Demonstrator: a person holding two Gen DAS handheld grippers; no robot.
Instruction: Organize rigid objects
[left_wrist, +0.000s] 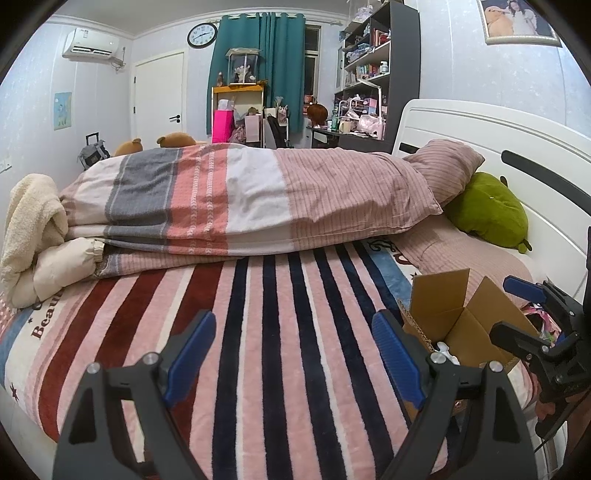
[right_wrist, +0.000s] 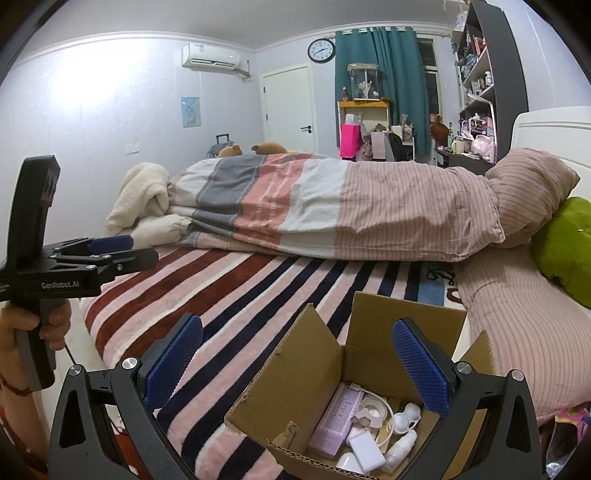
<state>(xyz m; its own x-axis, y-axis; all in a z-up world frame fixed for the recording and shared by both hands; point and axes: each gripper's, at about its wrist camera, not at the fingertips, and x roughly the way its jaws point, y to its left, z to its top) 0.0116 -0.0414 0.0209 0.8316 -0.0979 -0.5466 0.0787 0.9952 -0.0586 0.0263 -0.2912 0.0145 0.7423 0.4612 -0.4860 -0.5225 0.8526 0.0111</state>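
An open cardboard box (right_wrist: 306, 384) stands on the striped bed blanket (right_wrist: 236, 295), also in the left wrist view (left_wrist: 461, 317) at the right. Inside lie a pink box (right_wrist: 334, 424), a tape dispenser (right_wrist: 373, 408), white bottles (right_wrist: 400, 448) and small white cases (right_wrist: 365, 452). My right gripper (right_wrist: 295, 363) is open and empty, hovering just above the box; it also shows in the left wrist view (left_wrist: 532, 314). My left gripper (left_wrist: 295, 354) is open and empty above the blanket, left of the box, and appears in the right wrist view (right_wrist: 122, 251).
A folded quilt (left_wrist: 258, 199) lies across the bed behind the blanket. A pink striped pillow (left_wrist: 443, 166) and a green plush (left_wrist: 487, 210) lean at the white headboard (left_wrist: 480, 129). A cream coat (left_wrist: 33, 229) lies at the left. Shelves and a desk stand beyond.
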